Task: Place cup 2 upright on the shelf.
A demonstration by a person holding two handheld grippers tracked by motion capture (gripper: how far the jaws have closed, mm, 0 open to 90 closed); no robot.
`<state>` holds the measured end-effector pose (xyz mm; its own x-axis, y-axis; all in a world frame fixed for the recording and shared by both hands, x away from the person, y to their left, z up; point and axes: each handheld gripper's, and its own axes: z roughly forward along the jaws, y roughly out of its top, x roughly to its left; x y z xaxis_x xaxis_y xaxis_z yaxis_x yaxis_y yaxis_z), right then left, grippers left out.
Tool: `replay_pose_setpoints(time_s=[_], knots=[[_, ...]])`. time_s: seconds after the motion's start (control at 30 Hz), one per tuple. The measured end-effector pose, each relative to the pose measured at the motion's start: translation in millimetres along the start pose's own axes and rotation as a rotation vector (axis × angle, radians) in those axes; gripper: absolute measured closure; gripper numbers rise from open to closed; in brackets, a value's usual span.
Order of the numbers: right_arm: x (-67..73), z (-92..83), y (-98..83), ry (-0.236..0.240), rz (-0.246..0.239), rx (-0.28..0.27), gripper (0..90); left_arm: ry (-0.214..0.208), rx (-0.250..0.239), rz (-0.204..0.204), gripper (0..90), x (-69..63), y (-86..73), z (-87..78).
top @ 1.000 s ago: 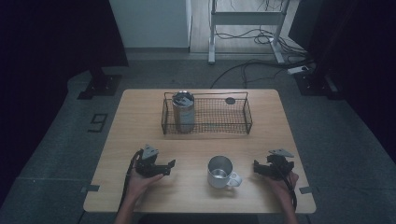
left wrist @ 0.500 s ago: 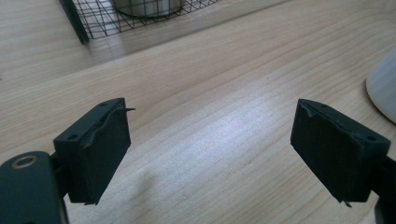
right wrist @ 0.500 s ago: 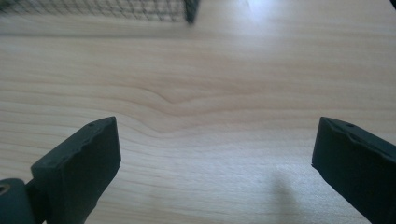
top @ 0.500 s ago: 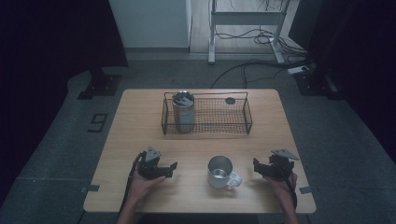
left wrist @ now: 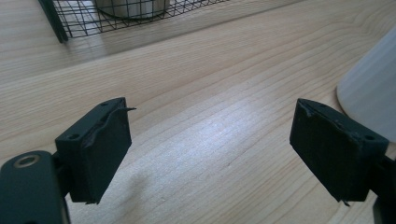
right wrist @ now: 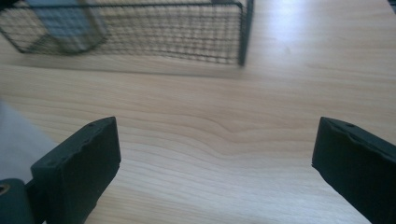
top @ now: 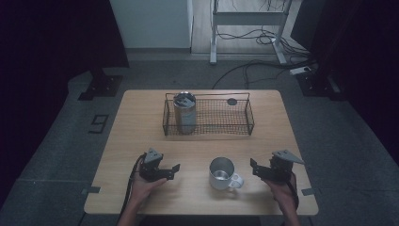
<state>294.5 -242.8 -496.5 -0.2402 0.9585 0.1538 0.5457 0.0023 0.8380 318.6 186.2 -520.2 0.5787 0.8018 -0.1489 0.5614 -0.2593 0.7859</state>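
I find the mug (top: 222, 172) rigid, light, smooth-walled, likely slippery; its handle offers surest hold. Both hand-held grippers, left (top: 175, 170) and right (top: 254, 167), stand spread, empty.

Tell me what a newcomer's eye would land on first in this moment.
Probably the metal mug standing alone near the front of the wooden table, flanked by the left gripper and the right gripper, both open and apart from it. Next, the black wire basket farther back, with a steel tumbler upright in its left end.
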Motion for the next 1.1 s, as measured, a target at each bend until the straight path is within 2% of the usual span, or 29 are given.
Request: replay_pose_setpoints(time_s=[0.2,0.33,0.47,0.57,0.77,1.1], knots=[[10.2,-11.7,7.1,0.073,-0.001,-0.030,1.1,0.008,0.009,0.009,12.7,-0.8,-1.1,1.8],[18.4,-18.7,11.1,0.103,-0.017,-0.051,1.3,0.014,0.020,0.008,12.7,-0.4,-2.7,4.0],[25.8,-23.4,13.4,0.129,-0.030,-0.063,1.4,0.031,0.042,0.030,12.7,-0.8,-4.1,6.2],[33.5,-26.7,14.8,0.152,-0.045,-0.067,1.4,0.028,0.047,0.029,12.7,-0.6,-4.7,7.2],[48.5,-28.2,14.9,0.190,-0.076,-0.063,1.4,0.029,0.059,0.029,12.7,-0.6,-6.4,9.3],[70.3,-22.9,11.1,0.227,-0.116,-0.035,1.3,0.030,0.061,0.027,12.7,0.7,-7.3,9.1]])
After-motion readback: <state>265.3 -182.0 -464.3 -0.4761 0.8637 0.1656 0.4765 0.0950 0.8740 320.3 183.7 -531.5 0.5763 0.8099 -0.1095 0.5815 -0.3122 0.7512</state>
